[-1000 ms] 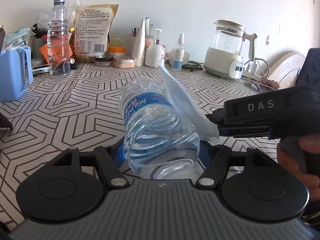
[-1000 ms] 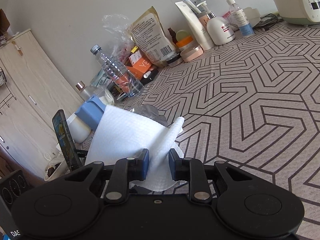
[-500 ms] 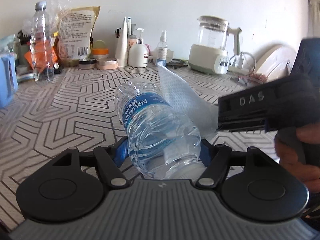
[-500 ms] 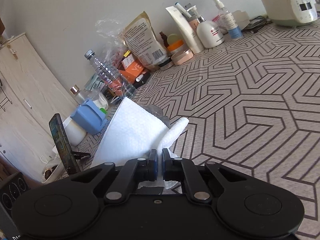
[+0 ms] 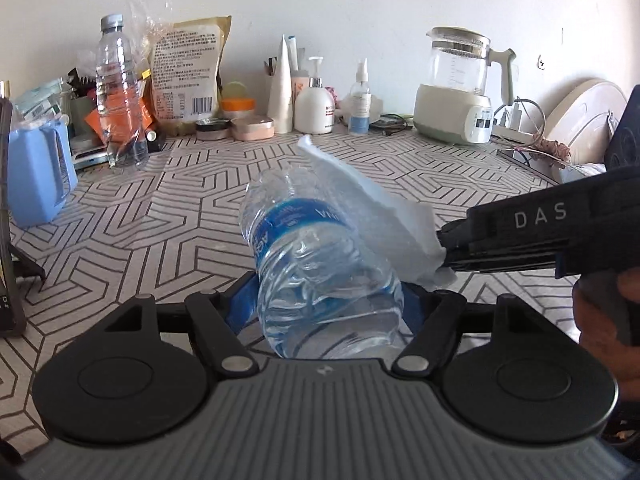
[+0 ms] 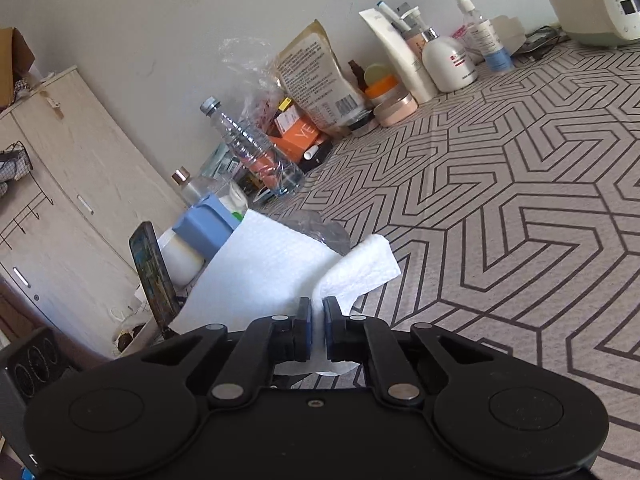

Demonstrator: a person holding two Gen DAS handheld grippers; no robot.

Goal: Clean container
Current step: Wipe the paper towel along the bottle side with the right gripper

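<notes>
My left gripper is shut on a clear plastic water bottle with a blue label, held above the table with its neck pointing away. My right gripper is shut on a white paper towel. In the left wrist view the right gripper comes in from the right and presses the towel against the bottle's right side. In the right wrist view the towel hides most of the bottle.
The table has a grey geometric-patterned cover. Along the back wall stand a second clear bottle, a paper pouch, lotion bottles, a spray bottle and a glass kettle. A blue jug stands at left.
My right gripper closed on the paper towel and has moved the towel along the bottle's right side. The left gripper turned the bottle, so its label has rotated.
</notes>
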